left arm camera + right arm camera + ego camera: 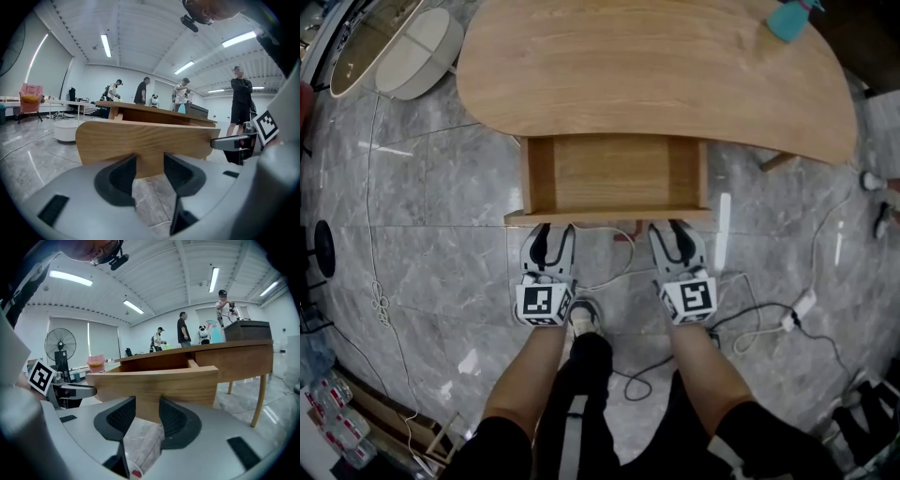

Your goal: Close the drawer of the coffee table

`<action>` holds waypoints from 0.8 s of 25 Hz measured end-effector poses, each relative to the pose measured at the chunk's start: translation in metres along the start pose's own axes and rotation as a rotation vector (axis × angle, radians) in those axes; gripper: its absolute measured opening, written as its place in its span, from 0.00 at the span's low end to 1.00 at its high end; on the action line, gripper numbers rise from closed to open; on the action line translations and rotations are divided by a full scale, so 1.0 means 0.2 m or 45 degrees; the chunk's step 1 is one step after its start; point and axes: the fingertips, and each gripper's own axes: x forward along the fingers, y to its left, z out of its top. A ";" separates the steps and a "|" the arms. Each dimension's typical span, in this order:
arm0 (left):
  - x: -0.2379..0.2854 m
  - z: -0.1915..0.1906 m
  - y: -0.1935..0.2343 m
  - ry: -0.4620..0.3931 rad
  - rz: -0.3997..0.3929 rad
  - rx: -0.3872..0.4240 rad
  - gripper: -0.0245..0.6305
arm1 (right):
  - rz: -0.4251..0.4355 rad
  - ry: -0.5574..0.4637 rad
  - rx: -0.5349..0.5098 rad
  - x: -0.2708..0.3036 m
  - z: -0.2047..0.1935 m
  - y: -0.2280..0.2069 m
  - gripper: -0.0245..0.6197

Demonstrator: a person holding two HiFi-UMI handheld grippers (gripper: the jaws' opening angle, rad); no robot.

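The drawer was not closed yet: it stood pulled far out from under the front edge of the surface, an empty box of light wood. The left tongs and the right tongs were at its front panel, both open and gripping nothing. I judged that the whole push was left to do.

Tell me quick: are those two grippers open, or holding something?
Left gripper: open, holding nothing, at the drawer front.
Right gripper: open, holding nothing, at the same drawer front.
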 end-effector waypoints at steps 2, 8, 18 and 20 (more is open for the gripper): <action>0.05 0.05 0.03 -0.022 0.007 -0.015 0.30 | 0.004 -0.019 -0.044 0.05 0.04 -0.02 0.28; 0.21 0.20 0.10 -0.090 0.020 0.009 0.31 | 0.020 -0.060 -0.157 0.19 0.17 -0.08 0.28; 0.47 0.32 0.20 -0.122 0.000 0.045 0.31 | -0.012 -0.120 -0.144 0.45 0.30 -0.21 0.28; 0.52 0.35 0.21 -0.129 -0.009 0.058 0.31 | -0.022 -0.136 -0.146 0.49 0.32 -0.24 0.28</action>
